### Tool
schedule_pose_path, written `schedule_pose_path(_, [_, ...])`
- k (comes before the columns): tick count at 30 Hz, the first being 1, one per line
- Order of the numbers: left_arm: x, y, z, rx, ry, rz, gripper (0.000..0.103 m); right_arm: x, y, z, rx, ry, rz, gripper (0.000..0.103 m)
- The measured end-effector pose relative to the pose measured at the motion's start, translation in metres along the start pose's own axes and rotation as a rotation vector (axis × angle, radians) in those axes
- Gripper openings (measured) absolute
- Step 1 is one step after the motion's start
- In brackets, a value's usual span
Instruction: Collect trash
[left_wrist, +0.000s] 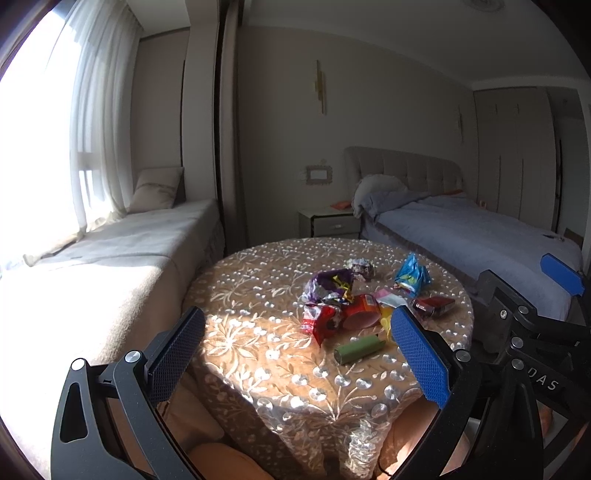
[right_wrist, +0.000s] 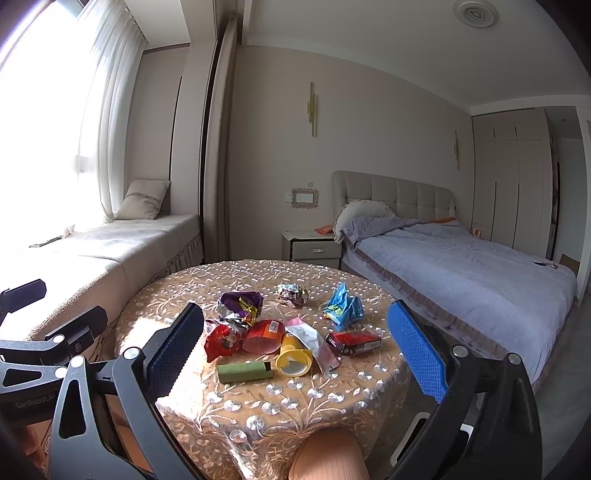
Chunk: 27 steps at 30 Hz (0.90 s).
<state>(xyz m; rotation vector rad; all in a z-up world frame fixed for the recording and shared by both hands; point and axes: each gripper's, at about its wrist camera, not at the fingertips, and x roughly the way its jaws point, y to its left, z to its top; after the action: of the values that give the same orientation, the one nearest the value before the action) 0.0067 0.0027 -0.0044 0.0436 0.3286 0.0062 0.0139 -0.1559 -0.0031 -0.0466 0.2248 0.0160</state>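
Observation:
Trash lies in a heap on the round table (right_wrist: 258, 410) with a sequined cloth: a green tube (right_wrist: 244, 371) nearest me, a yellow cup (right_wrist: 294, 357) on its side, a red can (right_wrist: 264, 336), a red wrapper (right_wrist: 221, 341), a purple foil wrapper (right_wrist: 240, 306), a blue wrapper (right_wrist: 343, 306), a dark red box (right_wrist: 354, 342) and a crumpled foil ball (right_wrist: 291, 293). The same green tube (left_wrist: 359, 349) and red can (left_wrist: 362, 312) show in the left wrist view. My left gripper (left_wrist: 299, 350) and right gripper (right_wrist: 295, 350) both hover open short of the table's near edge, holding nothing.
A window seat (right_wrist: 110, 247) with a cushion runs along the left. A bed (right_wrist: 461, 266) with a blue cover stands on the right, a nightstand (right_wrist: 312, 247) between it and the wall. Orange cushions (right_wrist: 328, 458) sit low under the table's near edge.

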Motion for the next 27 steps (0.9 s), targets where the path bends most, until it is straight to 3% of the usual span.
schedule_pose_path(27, [-0.0008, -0.0014, -0.0009, 0.003, 0.003, 0.004, 0.098, -0.0012, 0.0001, -0.0015, 0.004, 0.001, 0.002, 0.099])
